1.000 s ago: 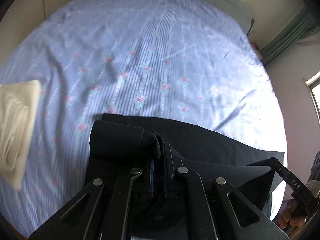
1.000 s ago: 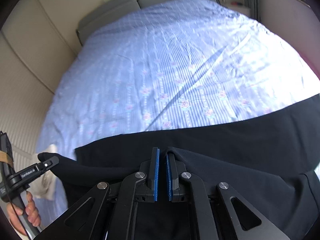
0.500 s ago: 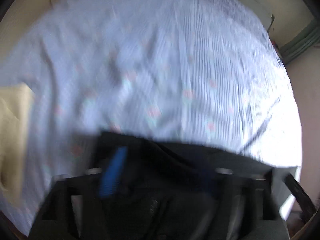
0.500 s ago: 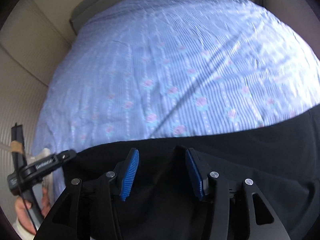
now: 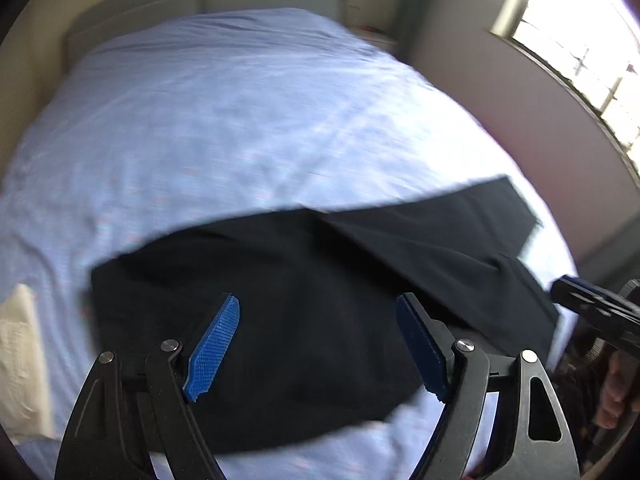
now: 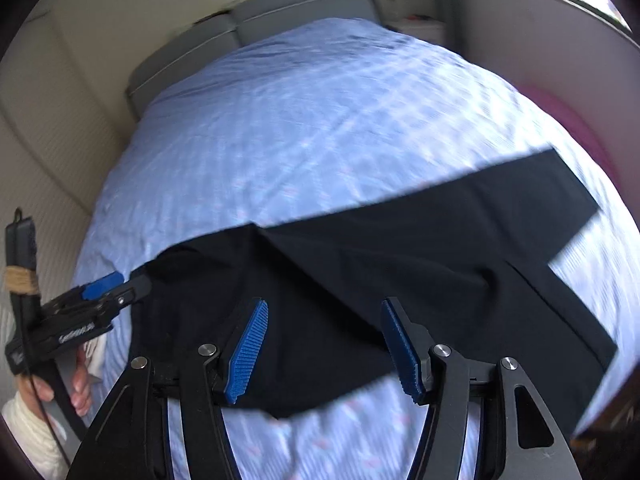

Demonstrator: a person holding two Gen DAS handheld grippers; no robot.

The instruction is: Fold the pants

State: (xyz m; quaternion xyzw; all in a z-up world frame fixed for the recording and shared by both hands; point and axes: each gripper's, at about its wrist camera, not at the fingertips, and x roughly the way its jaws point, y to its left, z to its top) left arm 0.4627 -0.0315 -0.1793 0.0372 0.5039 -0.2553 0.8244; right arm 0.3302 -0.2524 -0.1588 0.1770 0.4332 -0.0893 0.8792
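Black pants (image 5: 320, 280) lie flat across the near part of the bed, waist to the left, two legs spread to the right; they also show in the right wrist view (image 6: 400, 256). My left gripper (image 5: 318, 344) is open and empty, raised above the waist end. My right gripper (image 6: 324, 344) is open and empty, raised above the pants' middle. The left gripper also shows from the side in the right wrist view (image 6: 116, 288). The right gripper shows at the right edge of the left wrist view (image 5: 588, 304).
The bed has a light blue flowered sheet (image 5: 240, 120) and a grey headboard (image 6: 256, 28). A folded cream cloth (image 5: 20, 352) lies at the left bed edge. A window (image 5: 580, 40) and wall stand to the right.
Both grippers opened, let go of the pants and pulled back upward. The pants now lie flat on the bed with the legs spread to the right.
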